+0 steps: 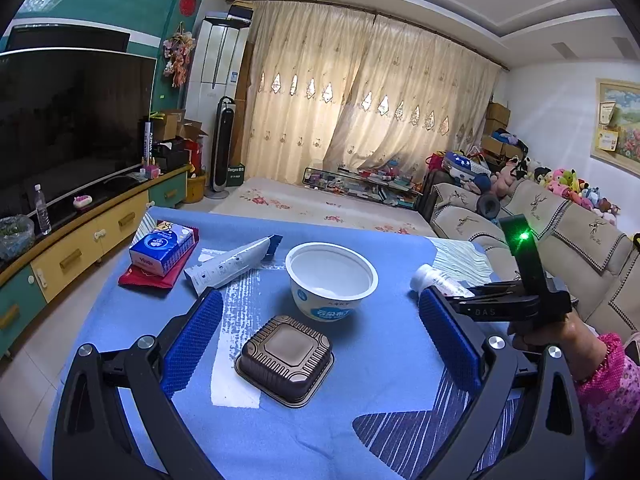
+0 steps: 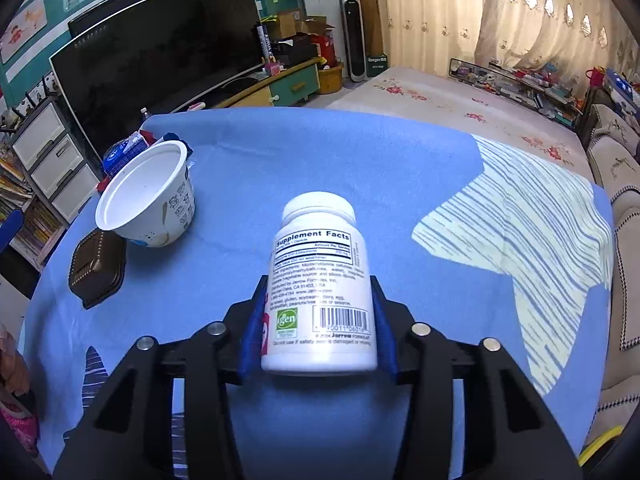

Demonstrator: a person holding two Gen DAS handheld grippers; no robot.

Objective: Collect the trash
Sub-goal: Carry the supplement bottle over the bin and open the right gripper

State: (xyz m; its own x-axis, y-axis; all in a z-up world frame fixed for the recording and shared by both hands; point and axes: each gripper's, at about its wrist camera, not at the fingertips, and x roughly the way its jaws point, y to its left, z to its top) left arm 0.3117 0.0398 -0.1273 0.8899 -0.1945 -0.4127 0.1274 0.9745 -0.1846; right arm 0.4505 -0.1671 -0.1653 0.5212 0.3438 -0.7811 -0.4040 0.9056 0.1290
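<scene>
A white supplement bottle [image 2: 320, 280] lies on its side on the blue tablecloth [image 2: 320, 152], and my right gripper [image 2: 318, 285] is shut on it, blue pads pressing both flanks. In the left wrist view that bottle [image 1: 436, 280] shows at the right table edge, in the right gripper [image 1: 448, 294]. My left gripper [image 1: 320, 304] stands open above the table, nothing between its fingers. Ahead of it sit a brown square plastic tray [image 1: 286, 360] and an empty white yogurt cup [image 1: 332, 276]. A flattened white tube [image 1: 232, 266] lies further left.
A blue tissue pack [image 1: 162, 246] rests on a red packet [image 1: 146, 280] at the table's far left. A TV cabinet [image 1: 80, 248] runs along the left, a sofa [image 1: 560, 224] along the right. A hand in a pink sleeve [image 1: 600, 376] holds the right gripper.
</scene>
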